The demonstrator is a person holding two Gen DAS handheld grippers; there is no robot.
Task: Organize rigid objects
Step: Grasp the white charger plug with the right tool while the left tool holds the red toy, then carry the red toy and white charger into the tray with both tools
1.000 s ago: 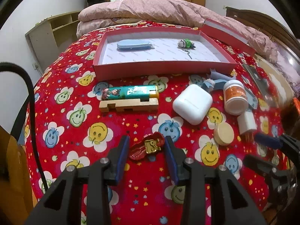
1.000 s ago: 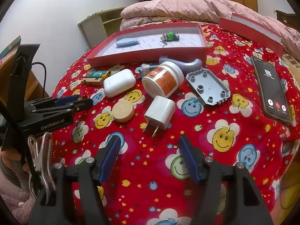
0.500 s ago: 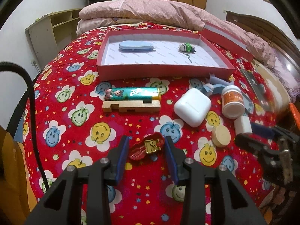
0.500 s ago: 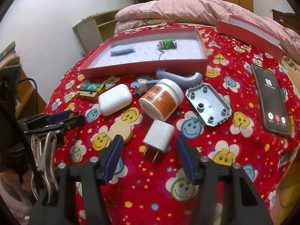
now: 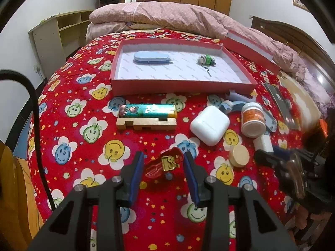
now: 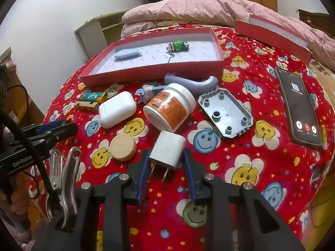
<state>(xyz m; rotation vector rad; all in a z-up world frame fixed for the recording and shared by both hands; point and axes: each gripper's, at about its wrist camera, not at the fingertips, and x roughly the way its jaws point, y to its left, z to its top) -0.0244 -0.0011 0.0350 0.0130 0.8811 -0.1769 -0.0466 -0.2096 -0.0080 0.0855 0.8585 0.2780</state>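
Placement in the left wrist view follows one logic: sorted items lie inside the shallow red cardboard tray with a white floor [image 5: 182, 83], which sits at the far side of the red smiley-print bedspread [image 5: 83, 150], and unsorted items wait in a loose row in front of it. You have the left gripper [image 5: 163, 165] straddling the small red glossy trinket with a gold emblem [image 5: 164, 164]; the blue pads flank its two ends, but whether they press on it cannot be told from this angle. Already in the tray are the pale blue oval case [image 5: 151, 57] and the green toy keychain [image 5: 206, 59], well apart. Outside the tray lie the teal printed lighter [image 5: 147, 110], touching the notched wooden block [image 5: 146, 124], and the white rounded earbud case [image 5: 209, 125]. In the right wrist view, your right gripper [image 6: 166, 163] is set astride the white cube-shaped plug adapter [image 6: 167, 151], prongs pointing toward the camera, and its jaws are closing on the adapter body; the pads appear close to its sides, with contact not yet certain. Just beside it lie the round wooden disc [image 6: 122, 147] and the tipped white jar with an orange label [image 6: 169, 109]. The grey plastic cover plate [image 6: 226, 113] and the black phone [image 6: 298, 106] lie to the right.
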